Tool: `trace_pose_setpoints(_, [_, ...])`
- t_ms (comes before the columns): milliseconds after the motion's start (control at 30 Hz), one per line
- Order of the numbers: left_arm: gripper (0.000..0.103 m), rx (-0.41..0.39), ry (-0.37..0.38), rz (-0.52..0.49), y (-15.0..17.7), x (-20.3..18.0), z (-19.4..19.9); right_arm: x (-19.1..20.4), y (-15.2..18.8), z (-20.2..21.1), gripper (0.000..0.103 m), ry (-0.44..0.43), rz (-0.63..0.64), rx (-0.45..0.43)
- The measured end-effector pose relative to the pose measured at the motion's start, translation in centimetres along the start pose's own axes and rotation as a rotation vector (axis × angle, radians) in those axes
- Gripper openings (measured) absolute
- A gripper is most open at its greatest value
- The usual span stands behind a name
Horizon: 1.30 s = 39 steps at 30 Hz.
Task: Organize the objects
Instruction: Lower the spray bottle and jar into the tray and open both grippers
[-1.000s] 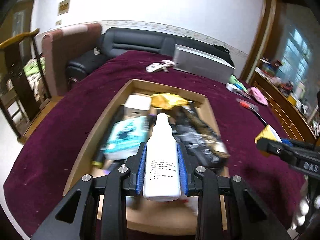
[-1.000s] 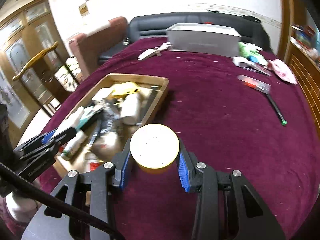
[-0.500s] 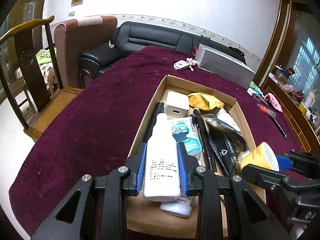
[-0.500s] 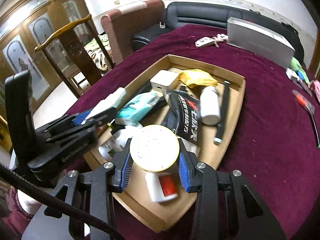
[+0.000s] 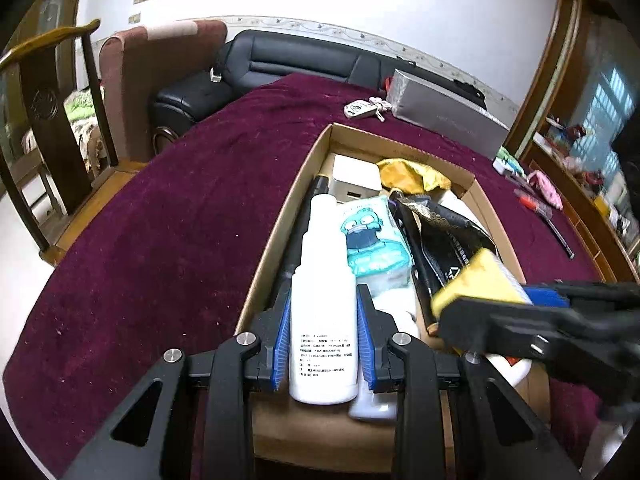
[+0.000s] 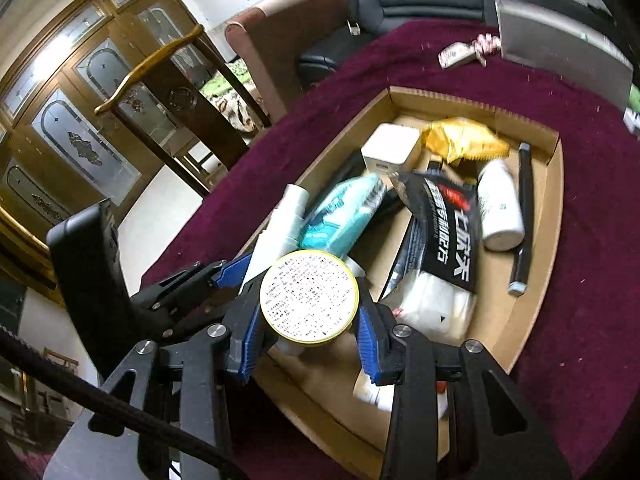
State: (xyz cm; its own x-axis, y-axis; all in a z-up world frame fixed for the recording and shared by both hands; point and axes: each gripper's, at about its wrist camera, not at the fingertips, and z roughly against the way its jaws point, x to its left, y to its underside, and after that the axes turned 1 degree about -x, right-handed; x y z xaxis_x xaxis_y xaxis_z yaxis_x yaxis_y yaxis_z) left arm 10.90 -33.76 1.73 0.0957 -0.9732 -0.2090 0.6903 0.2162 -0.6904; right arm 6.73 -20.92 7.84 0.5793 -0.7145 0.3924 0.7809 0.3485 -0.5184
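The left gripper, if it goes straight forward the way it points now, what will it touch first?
Probably the teal tissue pack in the cardboard box. The left gripper holds a white bottle whose cap lies just beside that pack, but depth is unclear.

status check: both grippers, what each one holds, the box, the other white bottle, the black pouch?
left gripper: shut on white spray bottle.
white spray bottle: held over cardboard box, cap on.
right gripper: shut on yellow jar.
yellow jar: held above the box, flat end facing camera.
cardboard box: open-topped, cluttered.
small white bottle: lying on its side in the box.
black pouch: lying in the box, top torn open.
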Motion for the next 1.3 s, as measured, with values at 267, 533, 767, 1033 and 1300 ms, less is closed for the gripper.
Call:
trace_pose_setpoints(267, [0.025,0.005,0.034,-0.004,0.1,-0.3,0.2,-3.1,-0.6,-0.8,0.038,0.064,-0.061,-0.006])
trace_pose_setpoints(533, [0.025,0.002,0.036,0.007,0.1,-0.3,0.1,-2.1,-0.6,-1.7,0.038,0.112,-0.018,0.007])
trace_pose_setpoints(767, [0.031,0.0,0.023,0.016,-0.1,-0.1,0.0,-2.4,-0.1,-1.7,0.039,0.052,-0.062,0.01])
trace_pose_setpoints(1033, [0.06,-0.003,-0.018,0.008,-0.1,-1.3,0.4,-2.6,0.7,1.7,0.06,-0.017,-0.086,-0.103])
trace_pose_setpoints(1300, [0.071,-0.146,-0.132,0.003,-0.8,-2.5,3.8,-4.0,2.1,5.5,0.062,0.017,-0.123,-0.23])
